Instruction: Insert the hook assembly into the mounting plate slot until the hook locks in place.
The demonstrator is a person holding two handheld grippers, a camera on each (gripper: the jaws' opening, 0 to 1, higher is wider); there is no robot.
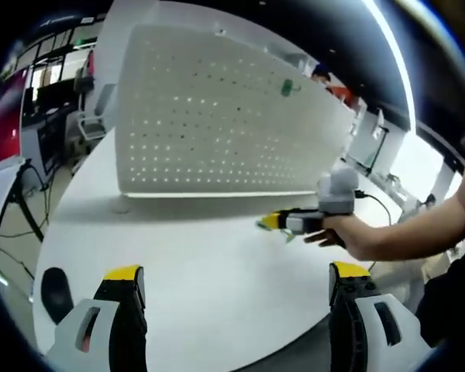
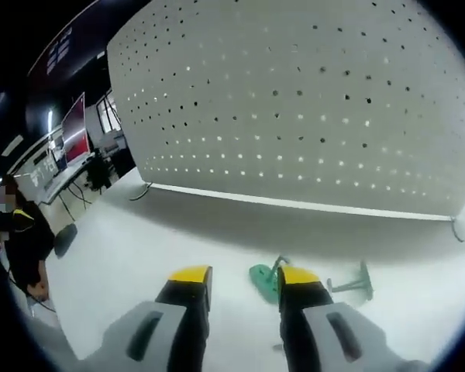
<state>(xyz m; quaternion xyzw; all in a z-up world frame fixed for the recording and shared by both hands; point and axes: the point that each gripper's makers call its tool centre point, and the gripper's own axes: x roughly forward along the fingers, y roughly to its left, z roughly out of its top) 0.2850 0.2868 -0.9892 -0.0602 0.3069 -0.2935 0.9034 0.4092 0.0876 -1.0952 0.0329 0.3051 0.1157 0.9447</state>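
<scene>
A white perforated mounting plate (image 1: 217,116) stands upright on the white table (image 1: 201,256); one green hook (image 1: 287,87) hangs near its upper right. My left gripper (image 1: 236,275) is open and empty, well short of the plate. In the left gripper view the right gripper (image 1: 270,223), held by a person's hand (image 1: 349,232), hovers low over the table in front of the plate. In the right gripper view the plate (image 2: 310,101) looms close. Two green hook pieces lie on the table: one (image 2: 261,280) just beyond the right fingertip (image 2: 298,277), another (image 2: 355,284) further right. My right gripper (image 2: 244,277) is open with nothing between its jaws.
A dark round object (image 1: 54,291) sits by the table's left edge. A cable (image 1: 376,203) trails on the table at the right. Desks with monitors (image 2: 74,128) and a seated person (image 2: 19,240) are off to the left. The plate rests on small feet (image 2: 143,192).
</scene>
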